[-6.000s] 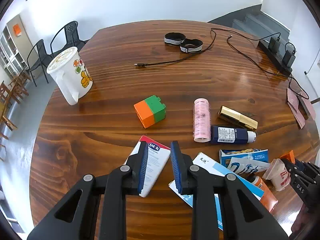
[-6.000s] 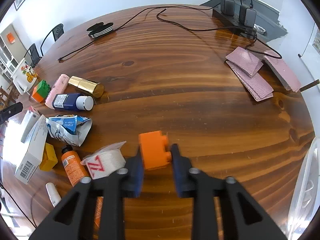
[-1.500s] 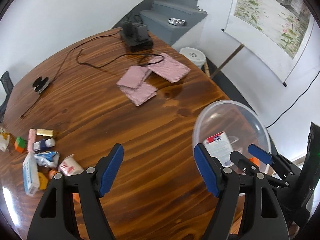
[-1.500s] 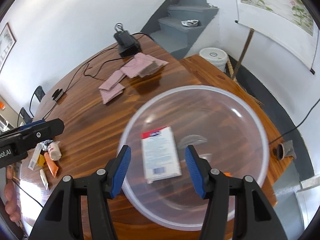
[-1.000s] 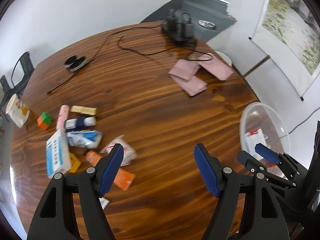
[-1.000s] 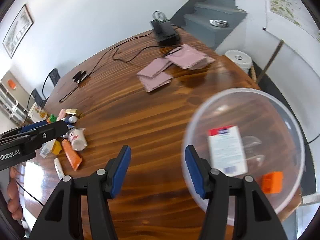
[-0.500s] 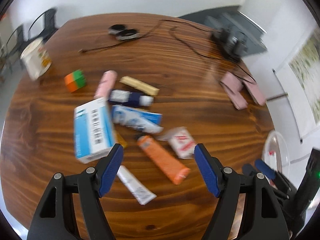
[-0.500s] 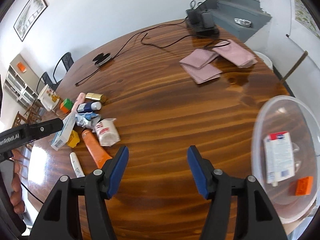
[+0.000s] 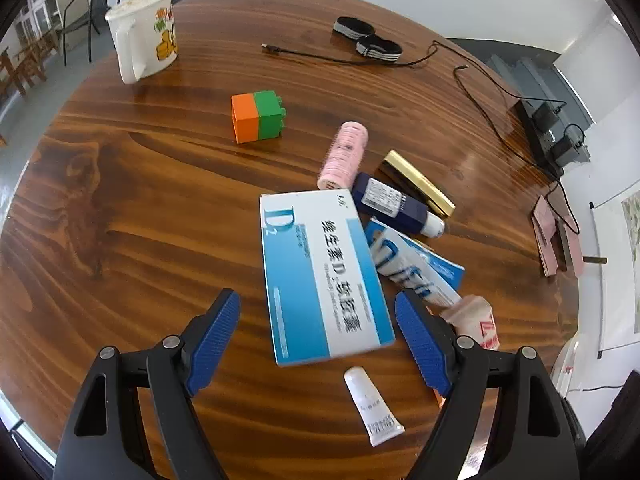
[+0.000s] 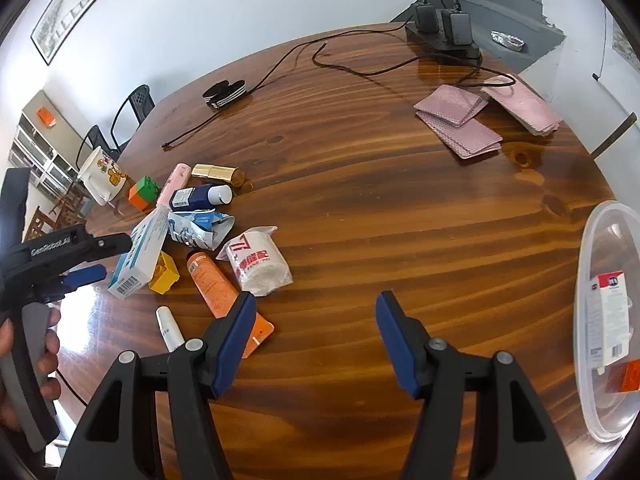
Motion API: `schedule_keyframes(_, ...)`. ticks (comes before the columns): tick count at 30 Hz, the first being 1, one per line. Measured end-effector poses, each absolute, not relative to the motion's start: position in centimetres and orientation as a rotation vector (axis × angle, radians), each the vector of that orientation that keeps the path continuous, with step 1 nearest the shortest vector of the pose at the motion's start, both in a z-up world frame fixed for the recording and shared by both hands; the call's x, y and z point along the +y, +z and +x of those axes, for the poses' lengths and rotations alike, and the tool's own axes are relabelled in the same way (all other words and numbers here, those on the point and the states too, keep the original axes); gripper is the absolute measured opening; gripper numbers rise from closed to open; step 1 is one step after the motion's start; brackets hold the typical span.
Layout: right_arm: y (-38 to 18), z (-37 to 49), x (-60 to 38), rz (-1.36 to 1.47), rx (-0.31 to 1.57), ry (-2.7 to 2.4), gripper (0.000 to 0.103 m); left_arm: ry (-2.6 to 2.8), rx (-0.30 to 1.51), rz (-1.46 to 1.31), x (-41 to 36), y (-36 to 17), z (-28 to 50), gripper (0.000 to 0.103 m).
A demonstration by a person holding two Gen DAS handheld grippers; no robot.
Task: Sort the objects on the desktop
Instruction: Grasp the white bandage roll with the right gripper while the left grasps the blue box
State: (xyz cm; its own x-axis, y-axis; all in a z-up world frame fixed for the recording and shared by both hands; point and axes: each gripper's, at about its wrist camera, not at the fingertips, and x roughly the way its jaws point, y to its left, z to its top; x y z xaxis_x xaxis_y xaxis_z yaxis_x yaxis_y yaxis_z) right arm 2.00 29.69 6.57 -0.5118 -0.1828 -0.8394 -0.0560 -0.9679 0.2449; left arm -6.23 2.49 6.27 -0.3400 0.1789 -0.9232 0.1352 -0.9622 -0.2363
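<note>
My left gripper [image 9: 318,338] is open, its blue pads either side of the near end of a blue and white medicine box [image 9: 322,276] that lies tilted on other items; it also shows in the right wrist view [image 10: 138,258]. My right gripper [image 10: 314,336] is open and empty above bare table, right of an orange tube [image 10: 222,294] and a white gauze roll [image 10: 258,266]. A clear plastic bowl [image 10: 586,368] at the far right holds a white box [image 10: 610,320] and an orange brick [image 10: 630,376].
The pile also has a small white tube [image 9: 374,406], crumpled blue packet [image 9: 412,266], navy bottle [image 9: 396,204], gold tube [image 9: 418,182], pink roller [image 9: 345,154], yellow block [image 10: 165,272] and orange-green brick [image 9: 258,116]. A mug [image 9: 144,38], cables and pink card stacks [image 10: 460,118] lie farther off.
Both grippers have swung away from the bowl to the pile. My left gripper has dropped low over the blue and white box. Both stay open.
</note>
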Motion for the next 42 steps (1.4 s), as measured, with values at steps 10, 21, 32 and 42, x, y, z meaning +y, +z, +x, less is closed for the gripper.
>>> schedule_keyframes(10, 5.9, 0.5, 28.1, 1.538, -0.369, -2.639, 0.066, 2.411, -0.416, -1.881, 2.5, 3.6, -9.2, 0.083)
schedule_keyframes(21, 5.1, -1.7, 25.9, 1.527, -0.313, -2.594, 0.066, 2.359, -0.437, -1.91, 1.9, 2.3, -10.1, 0.081)
schedule_keyframes(32, 3.6, -3.5, 24.6, 1.548, -0.253, -2.532, 0.061, 2.423, -0.323, -1.809, 1.9, 3.5, -9.3, 0.071)
schedule_keyframes(42, 2.9, -3.8, 24.8, 1.558, -0.261, -2.499, 0.05, 2.471, -0.24, -1.724, 2.2, 5.8, -8.7, 0.071)
